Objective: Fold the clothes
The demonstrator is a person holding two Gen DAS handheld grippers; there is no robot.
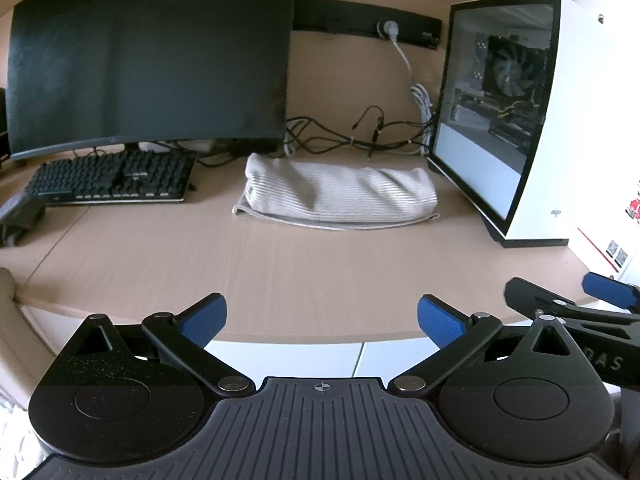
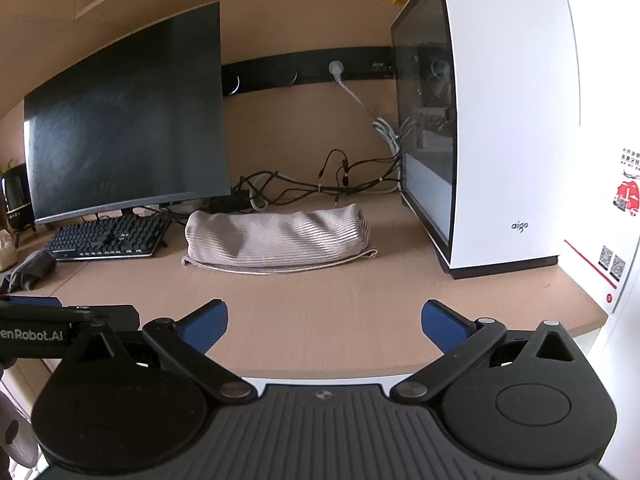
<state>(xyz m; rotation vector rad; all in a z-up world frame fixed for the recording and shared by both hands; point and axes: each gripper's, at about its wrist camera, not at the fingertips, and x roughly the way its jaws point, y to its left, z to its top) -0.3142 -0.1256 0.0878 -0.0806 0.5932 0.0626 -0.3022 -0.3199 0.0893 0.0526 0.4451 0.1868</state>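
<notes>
A light grey ribbed garment [image 1: 336, 196] [image 2: 278, 240] lies folded into a long, flat bundle on the wooden desk [image 1: 280, 276] [image 2: 320, 312], between the keyboard and the computer case. My left gripper [image 1: 320, 320] hovers open at the desk's near edge, well short of the garment, nothing between its blue pads. My right gripper [image 2: 324, 322] is open too, just as far back and holding nothing. The right gripper [image 1: 572, 304] shows at the right edge of the left wrist view; the left gripper [image 2: 48, 320] shows at the left edge of the right wrist view.
A dark curved monitor [image 1: 148, 68] [image 2: 128, 124] and black keyboard [image 1: 116, 178] [image 2: 108, 236] stand at the left. A white computer case [image 1: 516, 120] [image 2: 496, 132] stands at the right. Tangled cables [image 1: 360, 136] [image 2: 320, 184] lie behind the garment. A dark grey cloth [image 1: 20, 216] [image 2: 24, 272] lies far left.
</notes>
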